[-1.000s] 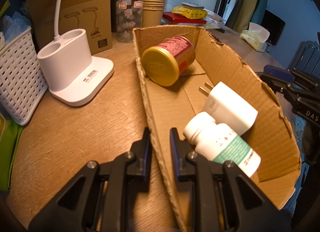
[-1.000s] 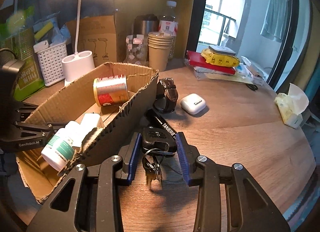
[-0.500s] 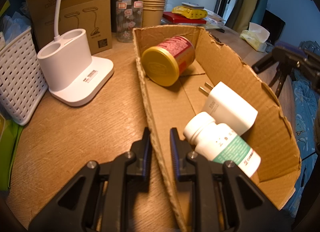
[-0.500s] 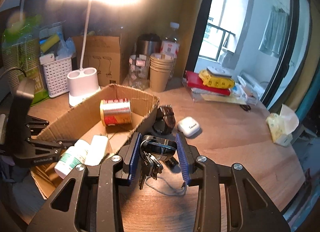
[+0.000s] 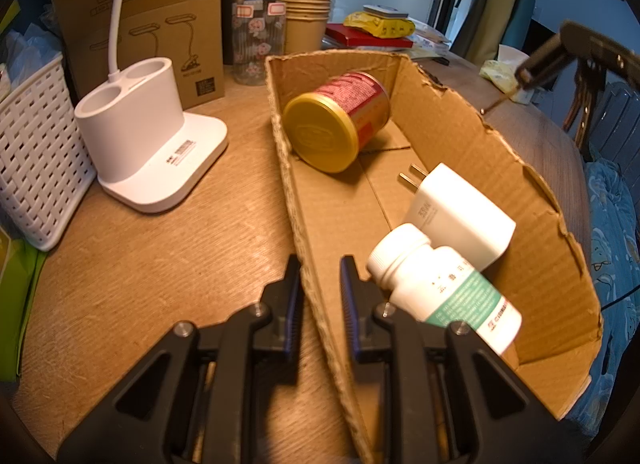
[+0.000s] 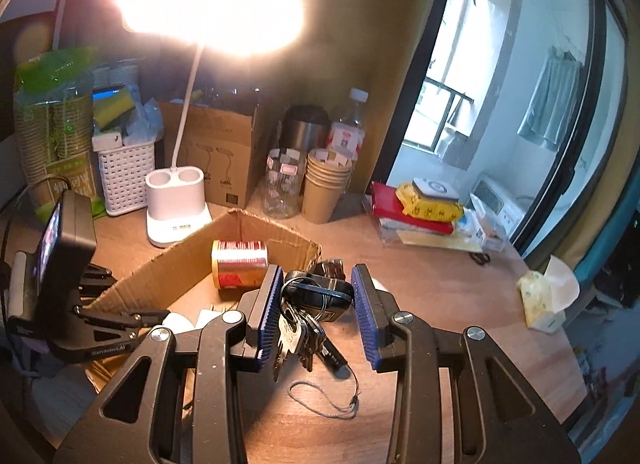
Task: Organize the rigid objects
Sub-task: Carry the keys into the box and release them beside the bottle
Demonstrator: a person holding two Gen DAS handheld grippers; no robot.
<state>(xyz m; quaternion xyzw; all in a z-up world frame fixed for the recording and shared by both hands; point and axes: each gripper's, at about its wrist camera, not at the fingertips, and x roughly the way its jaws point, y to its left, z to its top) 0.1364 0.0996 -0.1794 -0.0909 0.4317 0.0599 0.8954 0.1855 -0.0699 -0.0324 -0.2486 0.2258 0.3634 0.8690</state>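
A shallow cardboard box (image 5: 472, 131) lies on the wooden table with a red and gold can (image 5: 340, 119), a white plug adapter (image 5: 456, 211) and a white pill bottle (image 5: 444, 284) inside. My left gripper (image 5: 320, 292) is shut on the box's near left wall. My right gripper (image 6: 316, 312) is shut on a black car key fob (image 6: 320, 296), and a bunch of keys (image 6: 296, 336) hangs from it above the table beside the box (image 6: 160, 276). The right gripper also shows high at the right in the left wrist view (image 5: 560, 59).
A white lamp base (image 5: 148, 143), a white basket (image 5: 32, 167), a brown carton (image 5: 160, 31), paper cups (image 5: 304, 23) and a glass jar (image 5: 256, 47) stand behind the box. A watch (image 6: 332, 268), a cord loop (image 6: 324, 400), stacked books (image 6: 416, 211) and a tissue pack (image 6: 548, 296) lie to the right.
The right gripper has risen off the table with the key fob, and the keys now dangle. The left gripper has kept still on the box wall.
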